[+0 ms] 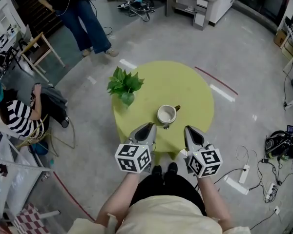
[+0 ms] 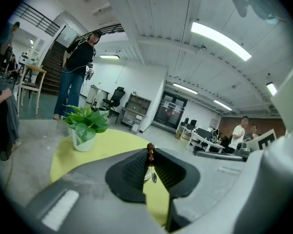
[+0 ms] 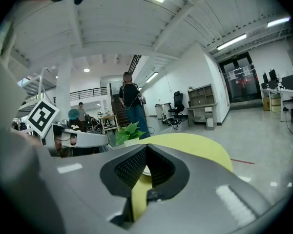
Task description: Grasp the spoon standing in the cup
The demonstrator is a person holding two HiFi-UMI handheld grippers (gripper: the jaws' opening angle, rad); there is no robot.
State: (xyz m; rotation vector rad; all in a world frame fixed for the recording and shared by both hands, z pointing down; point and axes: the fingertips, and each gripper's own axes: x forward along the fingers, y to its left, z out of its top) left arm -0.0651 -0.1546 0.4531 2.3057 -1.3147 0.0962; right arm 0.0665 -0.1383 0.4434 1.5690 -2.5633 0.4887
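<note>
A white cup (image 1: 166, 114) stands near the front of the round yellow-green table (image 1: 185, 87), and a spoon with a dark brown handle (image 1: 177, 108) leans out of it to the right. My left gripper (image 1: 147, 126) hovers just in front of and left of the cup, its jaws drawn to a point with nothing between them. My right gripper (image 1: 189, 129) hangs in front of and right of the cup, also closed and empty. In the left gripper view the spoon handle (image 2: 150, 150) rises just beyond the jaw tips (image 2: 149, 156). The right gripper view shows the cup (image 3: 146, 171) through the slit.
A potted green plant (image 1: 124, 87) sits at the table's left edge. One person in jeans (image 1: 85, 18) stands beyond the table and another in a striped top (image 1: 17, 116) sits at the left. Cables and a power strip (image 1: 244, 172) lie on the floor to the right.
</note>
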